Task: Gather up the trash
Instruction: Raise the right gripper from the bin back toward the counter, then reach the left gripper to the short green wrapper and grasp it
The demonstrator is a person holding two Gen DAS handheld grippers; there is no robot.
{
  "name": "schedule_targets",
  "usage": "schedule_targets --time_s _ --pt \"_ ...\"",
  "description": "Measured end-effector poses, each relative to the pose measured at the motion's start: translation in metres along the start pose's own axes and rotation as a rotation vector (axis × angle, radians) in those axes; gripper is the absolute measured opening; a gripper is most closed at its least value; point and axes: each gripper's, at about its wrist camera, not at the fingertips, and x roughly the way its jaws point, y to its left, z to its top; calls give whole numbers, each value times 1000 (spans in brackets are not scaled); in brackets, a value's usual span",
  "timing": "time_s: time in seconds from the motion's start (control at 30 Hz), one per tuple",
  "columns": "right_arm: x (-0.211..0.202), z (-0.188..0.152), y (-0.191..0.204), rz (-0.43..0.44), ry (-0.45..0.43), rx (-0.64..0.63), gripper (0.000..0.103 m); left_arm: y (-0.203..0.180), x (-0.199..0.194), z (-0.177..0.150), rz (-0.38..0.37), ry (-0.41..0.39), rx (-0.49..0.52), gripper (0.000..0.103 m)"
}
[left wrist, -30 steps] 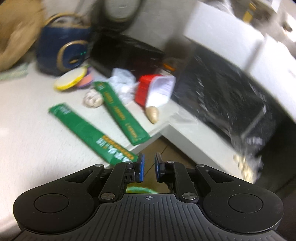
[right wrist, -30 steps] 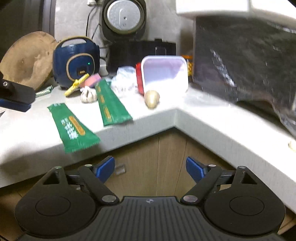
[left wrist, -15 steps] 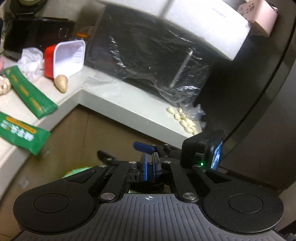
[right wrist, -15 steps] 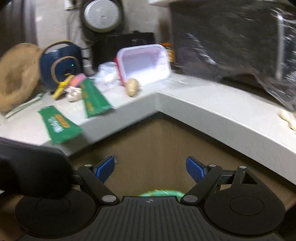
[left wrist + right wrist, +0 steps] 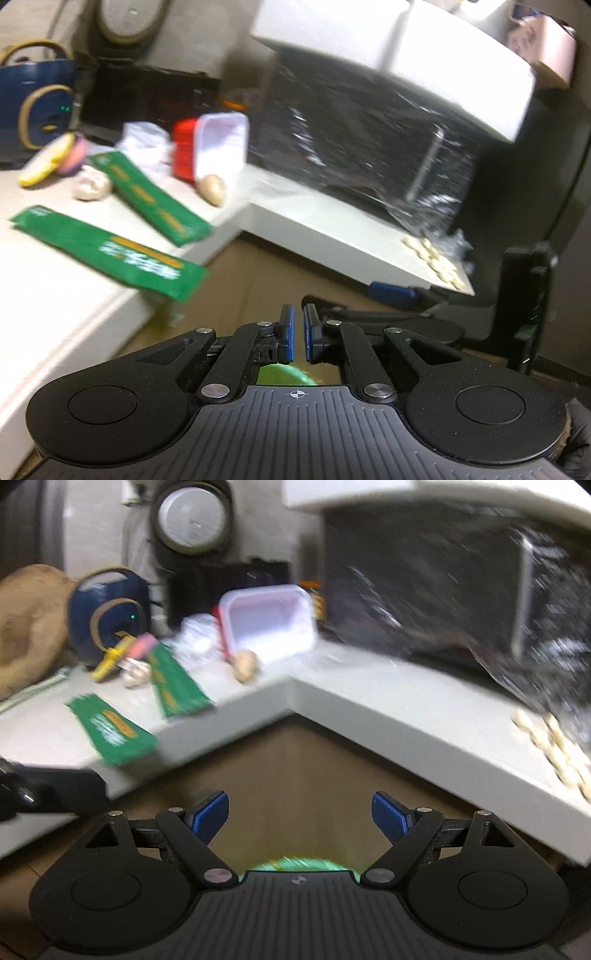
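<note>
My left claw (image 5: 298, 334) hangs off the counter's inner corner, blue pads pressed together with nothing between them. My right claw (image 5: 300, 814) is spread wide and empty, facing the same corner above the wooden cabinet front (image 5: 295, 775).

The trash lies on the left run of the white counter (image 5: 48, 295). The nearer green wrapper (image 5: 110, 251) is a long flat strip. In the left view its long axis runs from upper left to lower right, and its near end pokes out past the counter's front edge. The second green wrapper (image 5: 151, 199) lies just behind it, angled much the same way, its lower end close to the edge by the inner corner. They look apart, though blur makes the gap hard to judge.

Behind them the counter is crowded. A garlic bulb (image 5: 88, 188) sits by the second wrapper's far end, beside a yellow and pink thing (image 5: 51, 162) too blurred to name. A crumpled clear bag (image 5: 142, 144) sits next to a red-and-white tub (image 5: 214, 144) tipped on its side, open mouth facing me, with a small potato (image 5: 213, 189) at its lip. A navy cooker (image 5: 33, 110) stands at the back.

On the right run, a black foil-covered box (image 5: 369, 147) takes up the back, with pale peeled cloves (image 5: 436, 258) scattered near the far end. Below my pads, a green rim (image 5: 280, 374) peeks out.
</note>
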Motion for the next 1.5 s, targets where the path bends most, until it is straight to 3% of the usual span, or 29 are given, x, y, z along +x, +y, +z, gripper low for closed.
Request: schedule_targets --time_s 0.23,0.43,0.77,0.93,1.1,1.17,1.2,1.33,1.5 --pt "4 36 43 106 -40 -50 85 22 -24 5 72 -30 -35 7" --pt "13 53 57 159 -31 -66 85 31 -30 12 125 -33 -41 7" --pt "44 72 62 200 15 -28 85 52 -19 26 186 30 -56 8" --pt "60 85 72 243 19 -34 85 75 -13 37 289 76 -54 8" --pt "84 91 91 296 49 -47 85 140 -16 56 355 109 -212 8" --pt "93 91 101 312 60 -62 85 173 -18 62 345 107 -304 8" --pt "98 91 106 318 67 -69 81 188 -18 64 321 110 -350 9" --pt "118 88 124 364 147 -69 48 222 -18 67 260 118 -427 10" --pt "115 84 158 626 285 -59 48 233 -19 74 240 90 -425 12"
